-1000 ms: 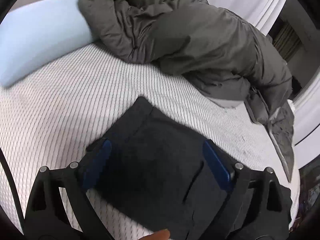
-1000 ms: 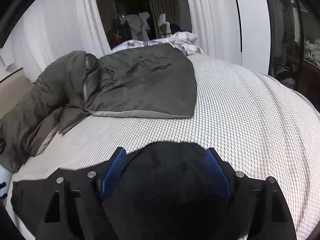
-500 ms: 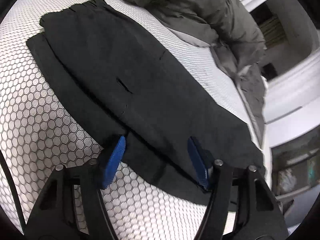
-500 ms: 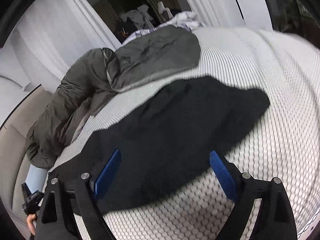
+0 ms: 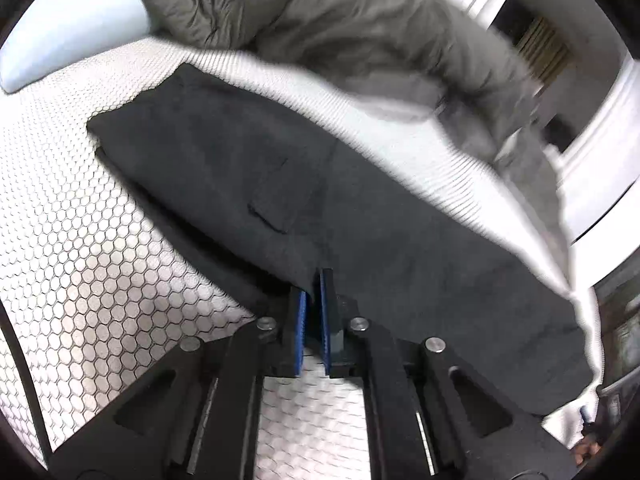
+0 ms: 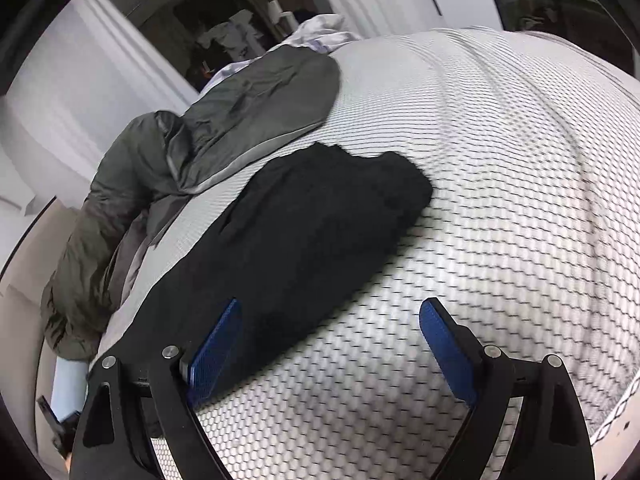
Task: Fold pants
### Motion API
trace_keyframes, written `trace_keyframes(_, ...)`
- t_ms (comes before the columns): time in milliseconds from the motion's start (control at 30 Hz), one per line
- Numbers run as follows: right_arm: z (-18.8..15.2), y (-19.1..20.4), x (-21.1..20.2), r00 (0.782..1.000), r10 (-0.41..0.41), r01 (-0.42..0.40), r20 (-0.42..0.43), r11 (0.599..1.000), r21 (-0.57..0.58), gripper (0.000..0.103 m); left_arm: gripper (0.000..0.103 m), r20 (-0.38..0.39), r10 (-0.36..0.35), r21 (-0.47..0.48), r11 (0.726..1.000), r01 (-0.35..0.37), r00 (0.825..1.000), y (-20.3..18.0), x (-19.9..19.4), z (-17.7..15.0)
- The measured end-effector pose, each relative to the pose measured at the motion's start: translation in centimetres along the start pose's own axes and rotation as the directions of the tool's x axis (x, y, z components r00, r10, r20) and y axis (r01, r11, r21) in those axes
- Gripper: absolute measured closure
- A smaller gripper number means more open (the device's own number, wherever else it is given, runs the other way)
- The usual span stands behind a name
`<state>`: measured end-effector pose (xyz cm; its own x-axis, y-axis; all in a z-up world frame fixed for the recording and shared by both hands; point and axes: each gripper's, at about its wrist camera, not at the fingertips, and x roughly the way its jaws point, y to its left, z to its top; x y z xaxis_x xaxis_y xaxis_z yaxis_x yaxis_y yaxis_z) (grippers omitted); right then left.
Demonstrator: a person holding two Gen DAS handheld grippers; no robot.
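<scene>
Left tool [image 5: 314, 292] clamped on the near edge of the black pants [image 5: 320, 184], spread flat along the honeycomb-patterned bed [image 5: 80, 248], grey duvet [image 5: 340, 28] behind. Right tool [image 6: 330, 320] spread wide over the pants' edge, gripping nothing. No readable writing.

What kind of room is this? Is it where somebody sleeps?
Most likely a bedroom. The black pants lie on a bed with a white honeycomb-patterned mattress cover. A bunched-up grey-green puffy duvet and a pale blue pillow sit at its far side, with white curtains behind.
</scene>
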<state>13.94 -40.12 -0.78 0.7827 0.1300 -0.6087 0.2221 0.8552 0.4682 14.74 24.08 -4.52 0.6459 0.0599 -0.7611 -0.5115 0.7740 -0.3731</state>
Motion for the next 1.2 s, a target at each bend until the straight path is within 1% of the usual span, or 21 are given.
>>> trace_keyframes(33, 0.1, -0.3, 0.0, 1.000, 0.008, -0.008, -0.003, 1.000, 0.012, 0.012, 0.099, -0.043, -0.002, -0.044, 0.999, 0.000, 0.999, 0.6, 0.8, -0.2)
trace_keyframes(67, 0.1, -0.7, 0.2, 1.000, 0.028, -0.027, -0.013, 0.999, 0.029, 0.012, 0.098, -0.049, -0.022, -0.089, 0.996, 0.018, 0.999, 1.2, 0.8, -0.3)
trace_keyframes(133, 0.2, -1.4, 0.7, 0.996, 0.078, -0.075, -0.041, 0.994, 0.073, 0.012, 0.092, -0.044, -0.038, -0.107, 0.994, 0.033, 0.998, 1.4, 0.2, 0.0)
trace_keyframes(200, 0.3, -2.2, 1.4, 0.984, 0.165, -0.156, -0.061, 0.978, 0.138, 0.012, 0.069, -0.016, -0.042, -0.123, 0.992, 0.040, 0.999, 1.8, -0.8, 0.4)
trace_keyframes(233, 0.6, -2.8, 2.0, 0.974, 0.218, -0.204, -0.065, 0.962, 0.183, 0.012, 0.065, 0.000, -0.041, -0.133, 0.990, 0.040, 0.999, 2.0, -1.0, 0.5)
trace_keyframes(300, 1.2, -3.5, 3.0, 0.964, 0.261, -0.242, -0.052, 0.941, 0.238, 0.012, 0.064, -0.005, -0.023, -0.150, 0.988, 0.022, 1.000, 2.8, -0.6, 0.5)
trace_keyframes(333, 1.7, -3.7, 3.8, 0.961, 0.276, -0.257, -0.038, 0.930, 0.262, 0.017, 0.064, -0.017, -0.019, -0.150, 0.988, 0.017, 1.000, 3.0, -0.3, 0.5)
trace_keyframes(400, 2.3, -4.1, 5.2, 0.961, 0.275, -0.257, -0.027, 0.925, 0.279, 0.045, 0.065, -0.026, -0.017, -0.152, 0.988, 0.013, 1.000, 3.3, 0.5, 0.6)
trace_keyframes(433, 2.5, -4.1, 6.2, 0.969, 0.243, -0.218, -0.053, 0.933, 0.287, 0.081, 0.065, -0.025, -0.015, -0.146, 0.989, 0.011, 1.000, 3.3, 0.6, 0.6)
trace_keyframes(467, 2.4, -4.1, 6.5, 0.969, 0.232, -0.197, -0.085, 0.933, 0.301, 0.094, 0.065, -0.023, -0.010, -0.139, 0.990, 0.007, 1.000, 3.2, 0.6, 0.6)
trace_keyframes(500, 2.4, -3.5, 5.8, 0.969, 0.232, -0.197, -0.084, 0.932, 0.304, 0.097, 0.065, -0.021, -0.007, -0.134, 0.991, 0.004, 1.000, 3.1, 0.8, 0.7)
trace_keyframes(600, 3.3, -1.0, 0.4, 0.975, 0.219, -0.221, 0.032, 0.961, 0.168, 0.099, 0.065, -0.022, -0.007, -0.136, 0.991, 0.004, 1.000, 3.1, 1.0, 0.7)
trace_keyframes(667, 3.5, -1.0, -1.5, 0.972, 0.226, -0.232, 0.059, 0.961, 0.147, 0.098, 0.065, -0.021, -0.002, -0.127, 0.992, 0.000, 1.000, 3.2, 1.0, 0.7)
trace_keyframes(700, 3.5, -1.6, -1.6, 0.978, 0.201, -0.208, 0.060, 0.965, 0.160, 0.098, 0.065, -0.021, 0.001, -0.122, 0.992, -0.003, 1.000, 3.2, 1.0, 0.7)
trace_keyframes(800, 2.4, -4.9, 1.3, 0.996, 0.065, -0.047, -0.068, 0.972, 0.230, 0.095, 0.065, -0.021, 0.006, -0.116, 0.993, -0.009, 1.000, 2.7, 1.4, 0.7)
trace_keyframes(833, 1.6, -6.5, 2.3, 0.992, 0.067, -0.032, -0.110, 0.954, 0.297, 0.093, 0.065, -0.021, 0.005, -0.121, 0.993, -0.007, 1.000, 2.6, 1.5, 0.8)
trace_keyframes(867, 1.4, -7.1, 2.4, 0.989, 0.096, -0.054, -0.113, 0.943, 0.329, 0.093, 0.065, -0.023, 0.000, -0.132, 0.991, -0.003, 1.000, 2.8, 1.4, 0.8)
trace_keyframes(933, 1.7, -7.3, 1.4, 0.987, 0.127, -0.090, -0.094, 0.939, 0.331, 0.084, 0.065, -0.026, -0.001, -0.152, 0.988, -0.003, 1.000, 2.6, 1.3, 0.7)
trace_keyframes(1033, 2.1, -7.2, -0.7, 0.993, 0.117, -0.105, -0.021, 0.946, 0.306, 0.053, 0.064, -0.013, 0.007, -0.151, 0.989, -0.009, 1.000, 2.3, 0.4, 0.5)
trace_keyframes(1133, 1.9, -7.4, -0.8, 0.991, 0.132, -0.118, -0.028, 0.947, 0.297, 0.052, 0.064, 0.000, -0.005, -0.113, 0.994, 0.005, 1.000, 1.3, -0.3, 0.4)
trace_keyframes(1200, 1.7, -7.4, 0.3, 0.986, 0.158, -0.135, -0.051, 0.944, 0.301, 0.063, 0.064, 0.003, -0.003, -0.087, 0.996, 0.004, 1.000, 0.6, -0.5, 0.3)
